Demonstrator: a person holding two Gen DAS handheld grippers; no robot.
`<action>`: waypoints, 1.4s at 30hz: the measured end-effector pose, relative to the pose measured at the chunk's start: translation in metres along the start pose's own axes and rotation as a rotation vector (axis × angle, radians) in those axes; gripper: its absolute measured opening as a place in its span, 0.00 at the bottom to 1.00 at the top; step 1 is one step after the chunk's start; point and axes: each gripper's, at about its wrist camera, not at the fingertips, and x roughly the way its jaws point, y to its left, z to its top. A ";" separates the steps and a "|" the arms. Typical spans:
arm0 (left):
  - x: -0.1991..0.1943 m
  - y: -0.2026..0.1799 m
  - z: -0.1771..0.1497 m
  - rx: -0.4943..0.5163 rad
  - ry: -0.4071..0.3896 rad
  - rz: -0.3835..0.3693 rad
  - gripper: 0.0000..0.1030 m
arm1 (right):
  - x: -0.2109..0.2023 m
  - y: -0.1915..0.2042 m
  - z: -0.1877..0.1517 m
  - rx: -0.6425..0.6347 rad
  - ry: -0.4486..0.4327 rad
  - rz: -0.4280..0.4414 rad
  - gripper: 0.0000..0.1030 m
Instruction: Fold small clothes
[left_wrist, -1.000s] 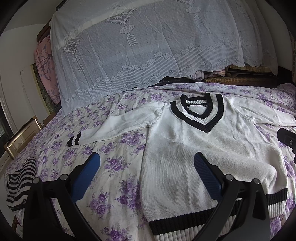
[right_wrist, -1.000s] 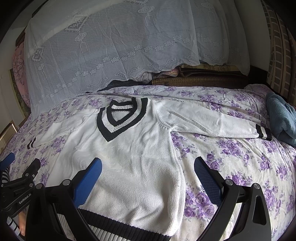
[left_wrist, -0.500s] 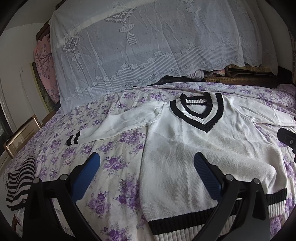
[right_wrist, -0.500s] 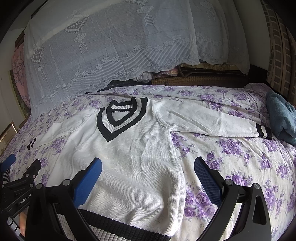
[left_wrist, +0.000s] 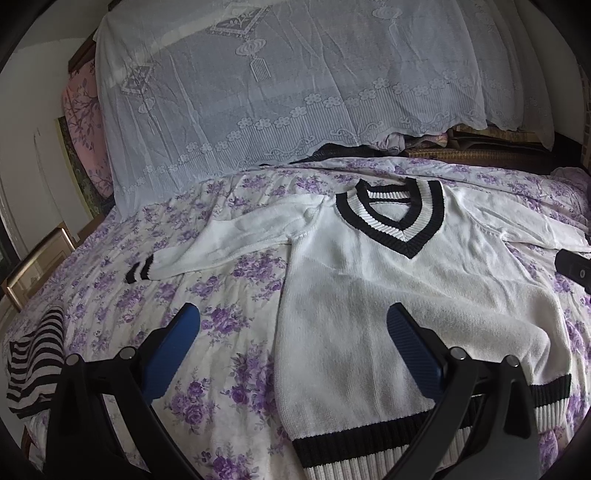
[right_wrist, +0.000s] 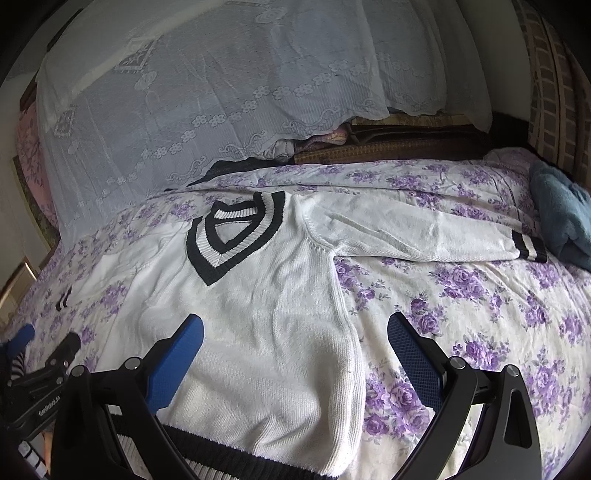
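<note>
We hold our left tongs (left_wrist: 291, 339) and right tongs (right_wrist: 295, 341) spread wide, pinching nothing. The white sweater (right_wrist: 258, 314) lies flat on the flowery bed (right_wrist: 480, 314), right under both tongs.

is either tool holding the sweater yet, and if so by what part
Nothing is held. The left tool and the right tool are both open above the white sweater, which lies flat on the bed.

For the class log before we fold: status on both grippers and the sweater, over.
Left gripper and right gripper: jaws open, empty. White sweater flat on floral bedspread, sleeves spread, unfolded. Striped garment and blue towel lie off to the sides.
</note>
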 end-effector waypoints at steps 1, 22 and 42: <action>0.004 0.001 0.001 -0.010 0.015 -0.019 0.96 | 0.002 -0.008 0.001 0.031 -0.003 0.009 0.97; 0.096 0.027 -0.029 -0.063 0.467 -0.309 0.96 | 0.057 -0.284 0.012 0.892 -0.028 0.145 0.87; 0.078 0.025 -0.047 -0.006 0.492 -0.496 0.96 | 0.054 -0.290 0.041 0.617 -0.053 0.031 0.59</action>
